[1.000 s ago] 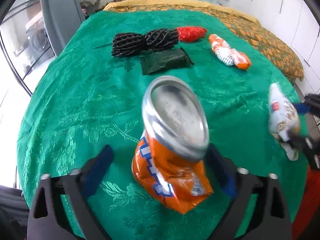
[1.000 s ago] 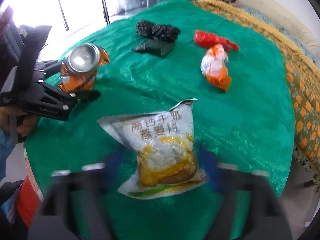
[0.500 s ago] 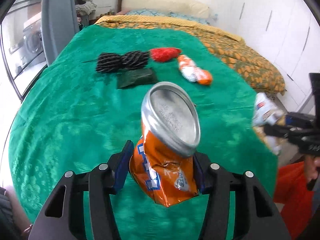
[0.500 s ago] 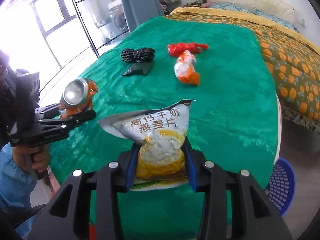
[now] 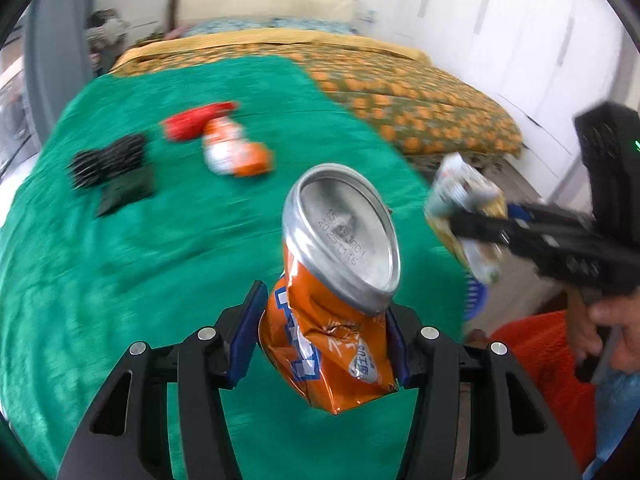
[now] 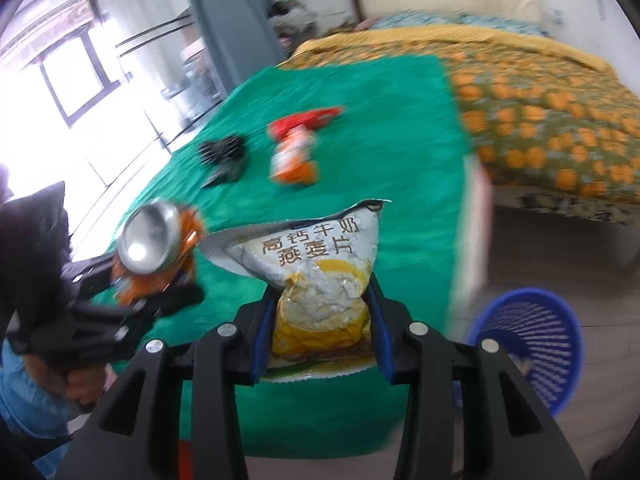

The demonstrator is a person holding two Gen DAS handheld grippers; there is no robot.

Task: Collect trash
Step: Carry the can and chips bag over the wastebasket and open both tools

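can [image 5: 332, 312] lifted, bin [image 6: 532, 344] newly visible

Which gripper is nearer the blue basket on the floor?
Right. The right gripper, holding the oat bag, sits just beside the blue basket; the left gripper with the can is farther away.

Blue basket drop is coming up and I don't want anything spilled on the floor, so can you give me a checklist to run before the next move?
1. Left gripper shut on the crushed orange can: ok, both pads press its sides.
2. Right gripper shut on the snack bag: ok, pinched at its lower half.
3. Both items clear of the green cloth: ok, both lifted.
4. Blue basket in view and open: ok, on the floor to the lower right in the right wrist view.
5. Either item above the basket: not ok, both still over the cloth.
6. Basket contents: cannot tell, the view is blurred.
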